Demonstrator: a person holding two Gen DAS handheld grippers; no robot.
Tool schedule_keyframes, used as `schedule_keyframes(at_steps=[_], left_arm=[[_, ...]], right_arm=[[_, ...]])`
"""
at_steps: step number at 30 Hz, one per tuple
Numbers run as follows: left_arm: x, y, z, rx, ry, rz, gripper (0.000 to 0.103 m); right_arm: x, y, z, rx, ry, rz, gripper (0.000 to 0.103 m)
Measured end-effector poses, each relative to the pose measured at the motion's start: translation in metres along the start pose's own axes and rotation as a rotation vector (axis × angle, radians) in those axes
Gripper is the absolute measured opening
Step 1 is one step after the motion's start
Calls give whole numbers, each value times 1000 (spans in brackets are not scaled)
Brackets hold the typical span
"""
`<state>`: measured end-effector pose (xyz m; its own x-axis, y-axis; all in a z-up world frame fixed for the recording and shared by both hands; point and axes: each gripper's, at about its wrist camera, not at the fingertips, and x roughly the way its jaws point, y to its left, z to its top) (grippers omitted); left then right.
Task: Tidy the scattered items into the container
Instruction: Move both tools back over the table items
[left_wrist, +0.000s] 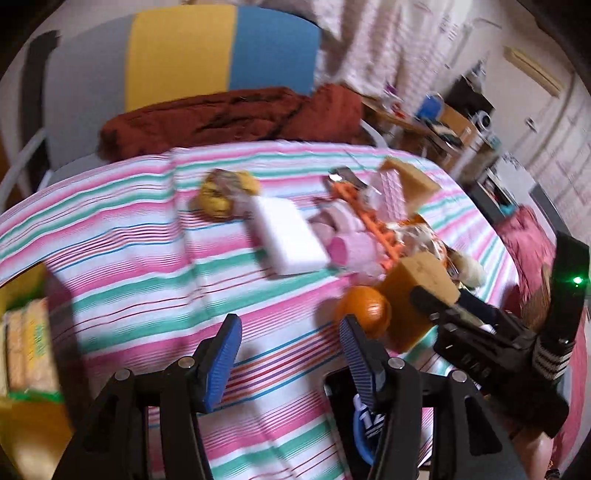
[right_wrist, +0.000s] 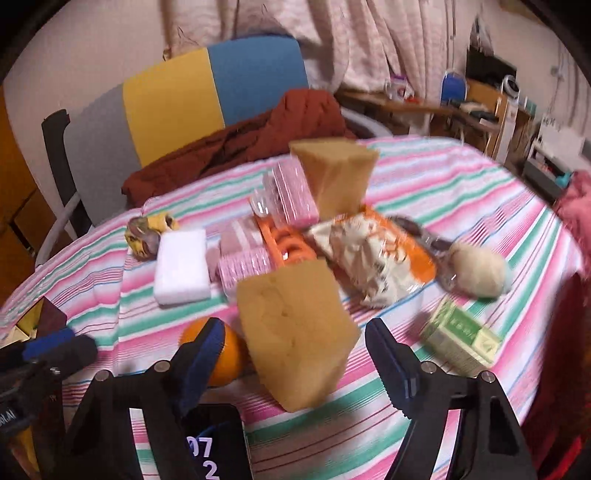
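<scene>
Scattered items, striped tablecloth (right_wrist: 443, 173): listed by position relative to the two grippers.

Right gripper (right_wrist: 295, 354): jaws spread wide, holding nothing. Tan sponge block (right_wrist: 295, 332) stands between and just ahead of its fingers; contact with either pad cannot be told through the blur. Orange fruit (right_wrist: 225, 354) sits just beyond the left finger, touching or nearly touching the block. Green-and-cream carton (right_wrist: 461, 339) lies just beyond the right finger. Farther ahead: white foam block (right_wrist: 181, 266), pink ribbed packs (right_wrist: 243, 266), orange plastic piece (right_wrist: 288, 247), crinkled snack bag (right_wrist: 373, 254), pale fuzzy ball (right_wrist: 480, 269), second tan sponge (right_wrist: 336, 177), yellow wrapped bundle (right_wrist: 147, 232).

Left gripper (left_wrist: 291, 339): jaws apart, empty, over bare cloth. Orange fruit (left_wrist: 364, 310) lies just ahead of its right finger; the right gripper's black body shows at far right.

Container (left_wrist: 26, 332): yellow, at the left gripper's far left, holding what appear to be pale wrapped packs.
</scene>
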<state>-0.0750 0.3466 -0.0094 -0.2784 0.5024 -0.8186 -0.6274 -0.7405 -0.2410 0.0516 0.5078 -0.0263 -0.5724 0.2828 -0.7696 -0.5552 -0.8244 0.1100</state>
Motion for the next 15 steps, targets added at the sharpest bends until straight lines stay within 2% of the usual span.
schedule_keyframes(at_steps=[1, 2, 4, 7, 15], left_arm=[[7, -5, 0, 14, 14, -5, 56], [14, -10, 2, 29, 30, -1, 56], [28, -20, 5, 58, 51, 2, 56], [45, -32, 6, 96, 77, -2, 57], [60, -56, 12, 126, 74, -33, 59]], right_arm=[[4, -3, -2, 12, 15, 7, 75], [7, -4, -3, 18, 25, 18, 59], [9, -10, -3, 24, 23, 54, 58], [4, -15, 1, 6, 6, 30, 57], [-1, -42, 3, 63, 1, 21, 57]])
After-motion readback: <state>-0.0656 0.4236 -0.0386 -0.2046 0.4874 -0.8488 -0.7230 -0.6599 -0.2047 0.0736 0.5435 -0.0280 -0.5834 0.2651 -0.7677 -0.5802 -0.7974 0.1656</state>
